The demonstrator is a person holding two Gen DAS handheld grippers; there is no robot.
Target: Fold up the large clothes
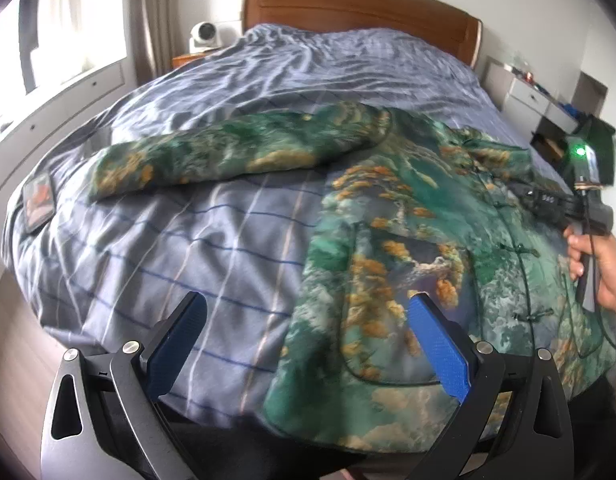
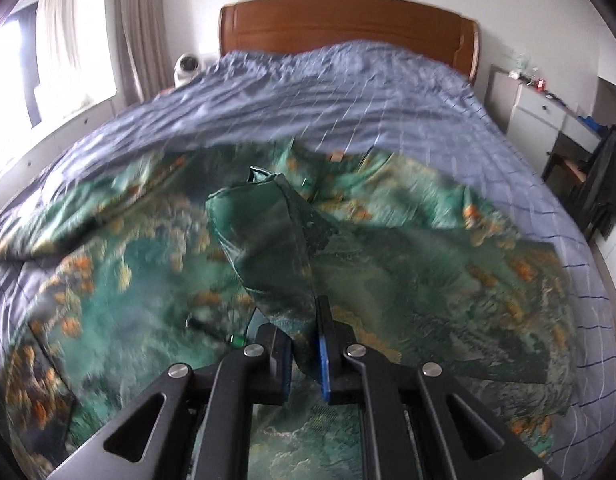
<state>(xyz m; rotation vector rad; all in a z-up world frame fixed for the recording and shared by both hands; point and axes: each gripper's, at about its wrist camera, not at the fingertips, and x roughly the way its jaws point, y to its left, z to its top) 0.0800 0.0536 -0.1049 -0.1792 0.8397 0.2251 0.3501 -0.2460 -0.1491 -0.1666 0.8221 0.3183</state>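
Right wrist view: the right gripper (image 2: 306,356) is clamped on a fold of the green-and-orange printed padded jacket (image 2: 268,240), which it should carry taut across while the left gripper (image 1: 308,344), fingers apart and empty, pins the hem.

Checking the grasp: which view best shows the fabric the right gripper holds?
Right wrist: the right gripper is shut on a raised fold of the jacket. Left wrist shows the jacket flat, grasp hidden.

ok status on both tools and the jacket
Left tool open, low over the jacket hem. Right tool shut on the jacket's sleeve, lifted. Other sleeve spread flat; phone at bed edge.
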